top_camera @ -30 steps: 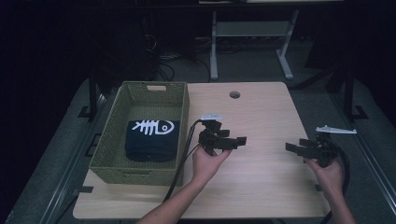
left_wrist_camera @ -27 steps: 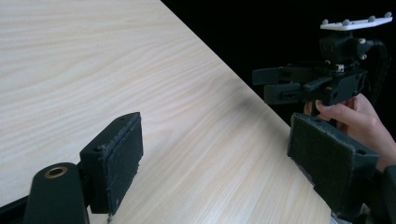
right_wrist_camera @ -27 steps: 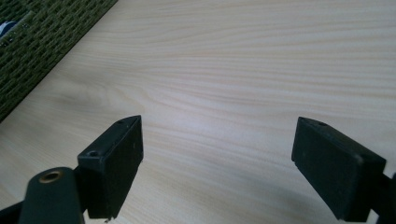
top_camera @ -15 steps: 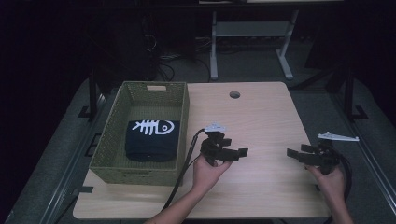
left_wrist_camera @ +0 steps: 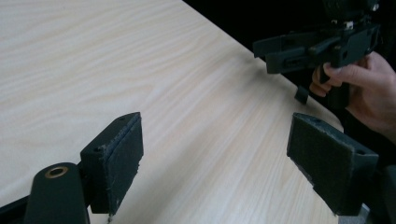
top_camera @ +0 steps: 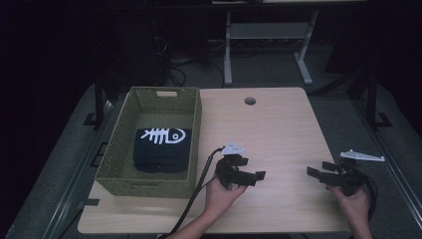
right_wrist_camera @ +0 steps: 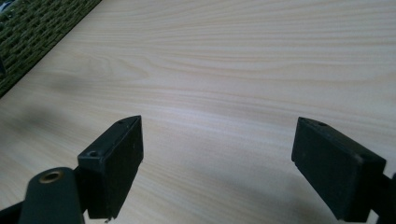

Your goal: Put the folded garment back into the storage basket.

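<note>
Both claws held spread & empty over bare tabletop (top_camera: 278,124) — left claw (top_camera: 256,175) nr basket (top_camera: 194,124), right claw (top_camera: 318,172) well apart.

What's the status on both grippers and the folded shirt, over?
Left gripper open, empty. Right gripper open, empty. Folded black shirt lies in green basket. Nothing in the way.

Folded black shirt (top_camera: 161,148) with white fish-skeleton print, lying flat in the olive woven basket (top_camera: 115,144), toward its near end. Print faces up, at the shirt's 12 o'clock edge. Basket is rectangular, handle cutout at the far wall, sits on the table's 9 o'clock side. Its weave also shows in the right gripper view (right_wrist_camera: 32,32).
</note>
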A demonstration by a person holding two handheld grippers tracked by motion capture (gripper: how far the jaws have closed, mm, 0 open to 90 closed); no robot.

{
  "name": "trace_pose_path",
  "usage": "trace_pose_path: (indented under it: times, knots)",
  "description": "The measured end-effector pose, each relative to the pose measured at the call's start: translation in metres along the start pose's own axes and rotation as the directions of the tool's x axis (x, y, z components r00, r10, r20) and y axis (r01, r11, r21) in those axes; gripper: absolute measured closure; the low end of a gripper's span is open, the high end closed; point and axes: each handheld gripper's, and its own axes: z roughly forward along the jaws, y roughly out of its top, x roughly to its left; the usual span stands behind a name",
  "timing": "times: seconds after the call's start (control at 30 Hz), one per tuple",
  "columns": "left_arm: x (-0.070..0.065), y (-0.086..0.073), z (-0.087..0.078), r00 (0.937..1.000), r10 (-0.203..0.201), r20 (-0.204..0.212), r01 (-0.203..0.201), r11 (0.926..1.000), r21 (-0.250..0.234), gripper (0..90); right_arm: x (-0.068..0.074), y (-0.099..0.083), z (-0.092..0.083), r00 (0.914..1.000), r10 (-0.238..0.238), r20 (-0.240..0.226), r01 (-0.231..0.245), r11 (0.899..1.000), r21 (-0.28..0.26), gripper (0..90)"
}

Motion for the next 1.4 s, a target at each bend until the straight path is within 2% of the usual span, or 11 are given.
trace_pose_path:
  times: [0.23, 0.53, 0.87, 1.03, 1.17, 1.4]
  knots:
    - [-0.005, -0.017, -0.009, 0.9991, 0.042, 0.007, -0.042, 0.9991, -0.005, 18.2, 0.006, -0.010, -0.004, 0.9999, 0.012, -0.008, -0.012, 1.000, -0.013, 16.1]
    - [-0.011, -0.038, -0.028, 0.9964, 0.085, 0.000, -0.085, 0.9963, -0.010, 18.3, 0.015, -0.020, -0.006, 1.0000, -0.004, -0.001, 0.004, 1.000, -0.012, 16.1]
    - [-0.008, -0.053, -0.042, 0.9966, 0.082, -0.003, -0.082, 0.9963, -0.025, 18.5, 0.029, -0.028, -0.010, 0.9991, -0.038, 0.016, 0.038, 0.999, -0.021, 16.1]
    - [-0.007, -0.057, -0.046, 0.9968, 0.079, 0.011, -0.078, 0.9960, -0.043, 18.7, 0.036, -0.033, -0.012, 0.9976, -0.063, 0.030, 0.064, 0.997, -0.034, 16.1]
    - [-0.012, -0.060, -0.047, 0.9949, 0.100, 0.012, -0.100, 0.9945, -0.033, 18.8, 0.041, -0.040, -0.015, 0.9976, -0.060, 0.033, 0.062, 0.997, -0.046, 16.1]
    - [-0.017, -0.060, -0.049, 0.9909, 0.135, -0.001, -0.135, 0.9900, -0.042, 19.0, 0.048, -0.048, -0.016, 0.9895, -0.136, 0.047, 0.140, 0.987, -0.078, 16.1]
